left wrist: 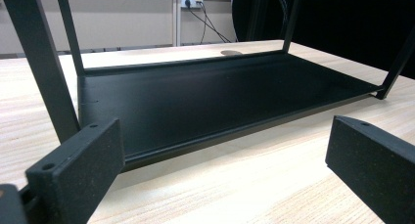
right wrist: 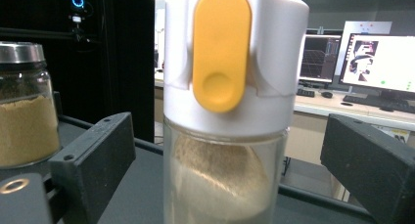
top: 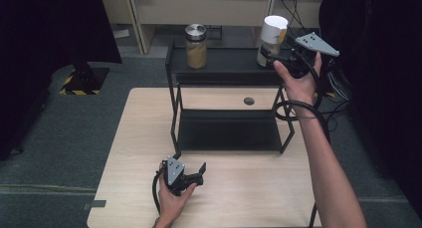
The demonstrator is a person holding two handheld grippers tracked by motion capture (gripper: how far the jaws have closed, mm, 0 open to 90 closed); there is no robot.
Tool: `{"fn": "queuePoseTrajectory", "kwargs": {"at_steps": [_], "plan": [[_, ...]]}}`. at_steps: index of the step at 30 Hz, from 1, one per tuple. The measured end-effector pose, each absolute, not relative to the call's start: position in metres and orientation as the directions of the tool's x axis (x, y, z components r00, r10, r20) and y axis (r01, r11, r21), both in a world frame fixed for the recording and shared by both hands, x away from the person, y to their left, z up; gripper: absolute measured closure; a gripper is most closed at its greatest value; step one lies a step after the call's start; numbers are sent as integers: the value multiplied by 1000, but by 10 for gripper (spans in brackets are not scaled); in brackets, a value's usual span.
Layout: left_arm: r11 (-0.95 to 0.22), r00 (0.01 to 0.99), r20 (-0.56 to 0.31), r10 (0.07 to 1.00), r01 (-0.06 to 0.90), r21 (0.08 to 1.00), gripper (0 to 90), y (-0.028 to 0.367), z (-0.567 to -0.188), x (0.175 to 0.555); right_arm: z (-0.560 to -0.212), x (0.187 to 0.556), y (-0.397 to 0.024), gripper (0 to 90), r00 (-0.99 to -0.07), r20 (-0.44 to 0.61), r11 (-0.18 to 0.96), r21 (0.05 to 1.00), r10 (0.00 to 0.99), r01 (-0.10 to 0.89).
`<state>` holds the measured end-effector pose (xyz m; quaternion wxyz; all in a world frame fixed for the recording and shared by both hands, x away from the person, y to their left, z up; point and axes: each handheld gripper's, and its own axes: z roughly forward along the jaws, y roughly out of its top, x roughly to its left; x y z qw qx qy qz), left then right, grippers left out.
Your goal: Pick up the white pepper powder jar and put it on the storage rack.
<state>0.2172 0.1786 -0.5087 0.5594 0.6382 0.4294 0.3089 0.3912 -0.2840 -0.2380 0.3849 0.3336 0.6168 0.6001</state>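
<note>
Standing on the top shelf of the black metal rack (top: 219, 63), the white-capped jar (top: 272, 39) with a yellow flip lid is upright near the right end. The right gripper (top: 271, 58) is at this jar, and in the right gripper view the jar (right wrist: 227, 111) is between the jaws, which are spread wide with a gap on each side. A steel-lidded jar (top: 196, 46) of brown powder stands well apart to the left. The left gripper (top: 201, 171) rests on the wooden table (top: 249, 188), jaws apart and holding nothing, before the lower shelf (left wrist: 210, 97).
</note>
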Motion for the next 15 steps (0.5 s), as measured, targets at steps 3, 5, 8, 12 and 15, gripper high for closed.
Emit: {"fn": "queuePoseTrajectory", "kwargs": {"at_steps": [3,5,8,12,15], "plan": [[-5,440,-86,894,201,980,1,179,-509,217,-240,389,-286,58,-479,-76,59,997,874,-51],[-3,440,-87,894,200,980,2,179,-509,217,-242,387,-288,57,-481,-80,63,997,873,-52],[-2,440,-87,894,198,980,1,179,-510,217,-244,383,-290,54,-485,-95,76,995,869,-59],[-8,440,-83,894,199,980,2,179,-509,217,-247,376,-292,49,-486,-108,81,994,867,-76],[-6,440,-84,894,199,980,1,178,-509,217,-250,371,-294,48,-494,-113,81,993,862,-86]]}}
